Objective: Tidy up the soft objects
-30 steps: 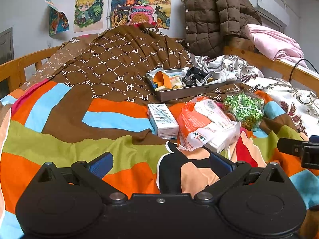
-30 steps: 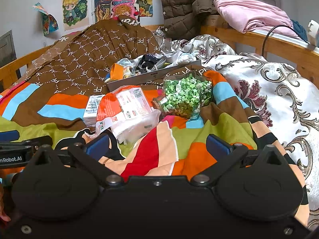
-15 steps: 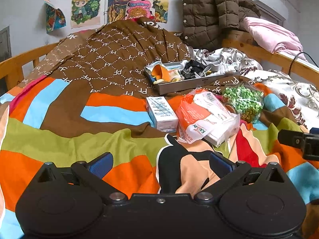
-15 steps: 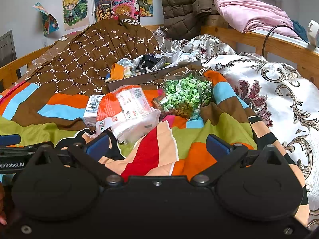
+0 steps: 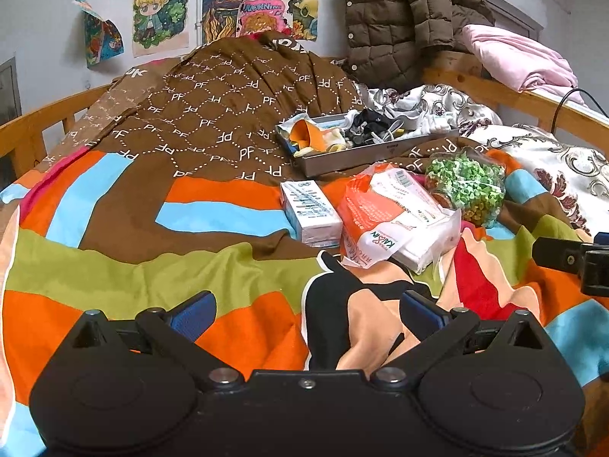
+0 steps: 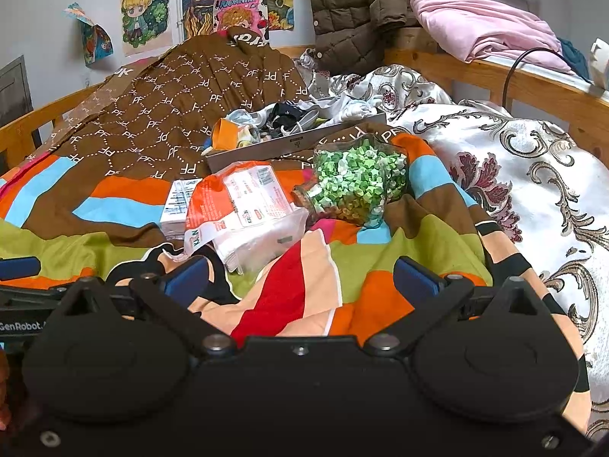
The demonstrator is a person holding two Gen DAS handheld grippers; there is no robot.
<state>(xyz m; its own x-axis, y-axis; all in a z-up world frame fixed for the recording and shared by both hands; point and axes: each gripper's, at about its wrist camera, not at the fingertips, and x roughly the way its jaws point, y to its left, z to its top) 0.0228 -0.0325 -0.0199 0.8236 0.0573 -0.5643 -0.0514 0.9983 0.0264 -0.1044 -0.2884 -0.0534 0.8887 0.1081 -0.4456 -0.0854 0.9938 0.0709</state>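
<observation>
Nearest the lens, the left gripper [image 5: 308,310] is held low over the striped bedspread [image 5: 114,266], its blue-padded fingers spread wide with nothing between them. The right gripper [image 6: 300,276] is likewise seen splayed apart and empty, poised above the same colourful cover [image 6: 323,289]; the tip of it is glimpsed at the right edge of the left wrist view.

Just ahead, an orange-and-white tissue pack [image 5: 396,217] is found lying on the spread, its clear end towards the grippers. Touching its left side, a small white carton [image 5: 310,211] is laid flat. To the right of the pack, a glass jar of green paper stars [image 6: 357,179] is seen tipped on its side, its cork mouth towards the pack.

Behind these, a grey metal tray [image 5: 365,152] is set on the brown monogrammed quilt [image 5: 213,122]. It is filled with soft items: socks [image 5: 308,137] in orange and pale tones at the left, dark ones in the middle.

Further back, a floral white duvet [image 6: 514,160] is spread at the right. A brown puffer jacket [image 5: 399,19] and pink bedding [image 6: 483,26] are draped on the wooden rail, and cartoon posters [image 5: 160,15] are stuck on the wall.
</observation>
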